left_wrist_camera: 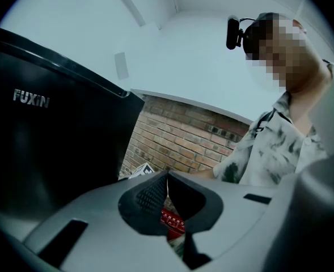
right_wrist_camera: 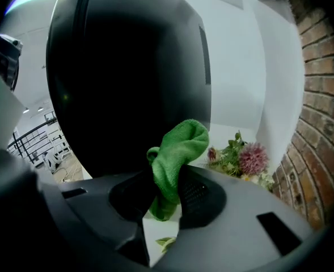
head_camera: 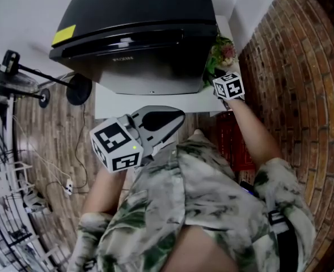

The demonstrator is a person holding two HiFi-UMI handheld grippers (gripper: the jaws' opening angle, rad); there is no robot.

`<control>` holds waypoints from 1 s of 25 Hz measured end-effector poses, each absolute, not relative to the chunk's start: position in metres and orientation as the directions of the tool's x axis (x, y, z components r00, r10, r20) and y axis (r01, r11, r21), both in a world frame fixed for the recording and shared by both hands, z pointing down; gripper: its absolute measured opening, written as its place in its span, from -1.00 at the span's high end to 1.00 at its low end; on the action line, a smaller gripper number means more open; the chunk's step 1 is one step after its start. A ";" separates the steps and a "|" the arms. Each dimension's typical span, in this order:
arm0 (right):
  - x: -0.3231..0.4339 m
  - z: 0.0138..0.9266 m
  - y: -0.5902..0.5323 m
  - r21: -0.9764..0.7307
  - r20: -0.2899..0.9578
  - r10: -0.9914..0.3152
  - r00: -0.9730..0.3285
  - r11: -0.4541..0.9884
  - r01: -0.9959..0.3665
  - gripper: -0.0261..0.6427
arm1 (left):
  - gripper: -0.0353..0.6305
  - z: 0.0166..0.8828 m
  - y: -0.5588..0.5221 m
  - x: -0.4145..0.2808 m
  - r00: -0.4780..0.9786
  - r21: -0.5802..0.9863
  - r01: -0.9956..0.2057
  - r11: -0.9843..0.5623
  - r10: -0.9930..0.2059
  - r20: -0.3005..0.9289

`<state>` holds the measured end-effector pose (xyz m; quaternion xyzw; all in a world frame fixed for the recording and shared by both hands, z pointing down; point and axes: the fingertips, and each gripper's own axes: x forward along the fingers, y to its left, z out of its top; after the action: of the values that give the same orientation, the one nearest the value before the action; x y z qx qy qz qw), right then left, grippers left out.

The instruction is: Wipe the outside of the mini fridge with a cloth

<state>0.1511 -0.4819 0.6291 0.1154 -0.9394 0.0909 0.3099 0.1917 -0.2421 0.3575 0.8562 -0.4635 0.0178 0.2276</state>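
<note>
My right gripper [right_wrist_camera: 167, 197] pinches the green cloth [right_wrist_camera: 178, 149], whose bunched end sticks up just beside the black mini fridge [right_wrist_camera: 127, 67], while my left gripper [left_wrist_camera: 167, 188] hangs nearby, jaws pressed together on nothing.

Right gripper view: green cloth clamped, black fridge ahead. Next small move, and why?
Probably ease the right gripper forward until the fuzzy green cloth presses on the glossy black mini fridge, then wipe. Its jaws are shut on the cloth, whose free end sticks out toward the fridge; contact isn't clear. The left gripper is shut, empty.
</note>
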 end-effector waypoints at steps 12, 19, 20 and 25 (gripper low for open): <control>0.194 0.396 -0.466 0.110 0.388 -0.369 -0.845 0.929 -0.355 0.59 | 0.82 0.344 -0.177 0.169 0.655 0.351 -0.743 -0.570 -0.729 0.200; 0.210 0.281 -0.430 0.204 0.303 -0.396 -0.867 0.915 -0.347 0.59 | 0.82 0.336 -0.158 0.174 0.712 0.354 -0.686 -0.635 -0.687 0.148; 0.212 0.270 -0.427 0.204 0.296 -0.397 -0.869 0.915 -0.348 0.59 | 0.82 0.335 -0.157 0.175 0.716 0.349 -0.683 -0.642 -0.683 0.144; 0.215 0.222 -0.410 0.245 0.259 -0.380 -0.888 0.915 -0.320 0.59 | 0.82 0.326 -0.160 0.182 0.716 0.321 -0.686 -0.653 -0.685 0.135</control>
<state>0.2146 -0.4101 0.2217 0.1809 -0.9667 -0.0982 0.1521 0.1825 -0.1598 0.3261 0.9092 -0.3769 0.0010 0.1769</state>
